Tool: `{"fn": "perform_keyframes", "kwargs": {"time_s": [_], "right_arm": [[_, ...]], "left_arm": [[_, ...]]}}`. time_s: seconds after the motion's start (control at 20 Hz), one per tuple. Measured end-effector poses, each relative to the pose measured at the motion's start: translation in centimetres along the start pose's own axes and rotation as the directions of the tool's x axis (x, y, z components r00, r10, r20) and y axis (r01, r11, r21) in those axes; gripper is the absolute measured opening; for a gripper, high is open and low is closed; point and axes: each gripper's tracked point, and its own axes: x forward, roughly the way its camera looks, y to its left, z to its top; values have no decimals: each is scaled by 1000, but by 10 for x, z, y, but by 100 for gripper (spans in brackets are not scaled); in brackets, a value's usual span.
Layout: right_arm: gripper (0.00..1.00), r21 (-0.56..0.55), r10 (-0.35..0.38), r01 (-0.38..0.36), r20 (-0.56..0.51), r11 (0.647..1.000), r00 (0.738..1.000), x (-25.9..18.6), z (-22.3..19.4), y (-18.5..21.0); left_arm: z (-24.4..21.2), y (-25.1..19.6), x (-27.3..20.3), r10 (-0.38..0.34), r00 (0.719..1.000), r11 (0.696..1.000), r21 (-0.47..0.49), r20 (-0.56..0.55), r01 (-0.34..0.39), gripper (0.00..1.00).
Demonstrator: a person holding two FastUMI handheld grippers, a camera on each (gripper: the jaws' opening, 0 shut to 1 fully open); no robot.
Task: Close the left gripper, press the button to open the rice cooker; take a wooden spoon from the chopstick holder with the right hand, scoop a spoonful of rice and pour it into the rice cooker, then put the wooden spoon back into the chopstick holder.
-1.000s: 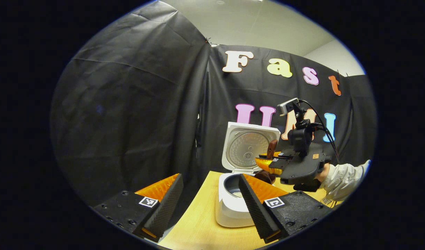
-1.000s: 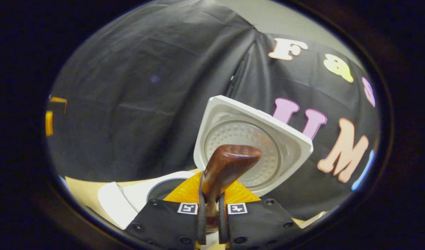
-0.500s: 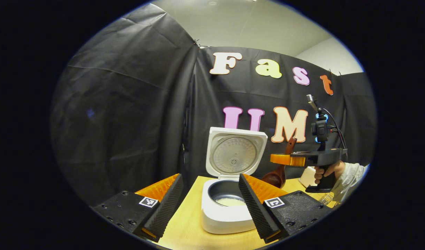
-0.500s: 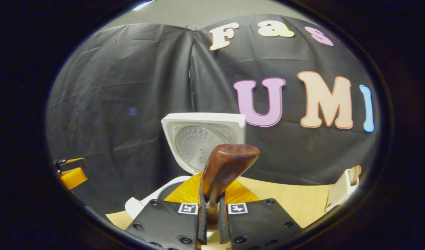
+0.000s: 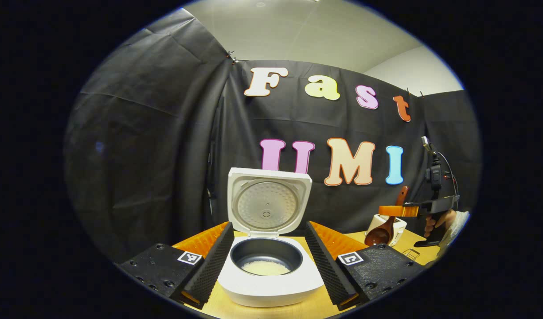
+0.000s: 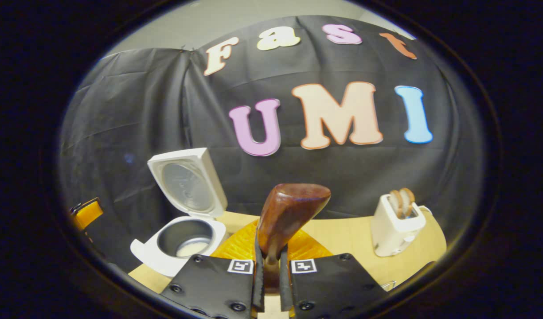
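The white rice cooker (image 5: 271, 283) stands open with its lid (image 5: 267, 201) upright and a little rice (image 5: 266, 267) in the dark pot. My left gripper (image 5: 269, 259) is open, its fingers framing the cooker from the near side. Far to the right, my right gripper (image 5: 397, 211) is shut on the wooden spoon (image 5: 380, 234), whose bowl hangs down in front of the white chopstick holder (image 5: 397, 223). In the right gripper view the spoon's handle (image 6: 291, 212) rises from between the shut fingers of my right gripper (image 6: 269, 270). There the cooker (image 6: 182, 241) lies left and the holder (image 6: 393, 230) right.
The light wooden table (image 6: 342, 235) carries the cooker and the holder. Wooden utensil ends (image 6: 400, 197) stick up out of the holder. Black cloth walls close the back and left. My left gripper (image 6: 87, 212) shows at the far left edge of the right gripper view.
My right gripper carried the spoon away from over the cooker, rightward toward the holder. The left gripper shifted so the cooker now sits centred between its open fingers.
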Motion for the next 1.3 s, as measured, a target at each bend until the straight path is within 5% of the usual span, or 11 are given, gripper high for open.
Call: {"fn": "perform_keyframes", "kwargs": {"time_s": [0.6,1.3], "right_arm": [[15,61,-280,284,-66,957,958,-66,-43,-195],[16,115,-296,335,-265,935,918,-77,-172,-246]], "left_arm": [[4,-78,27,-93,996,995,40,-15,94,95],[4,-98,25,-66,997,995,77,-34,69,95]]}}
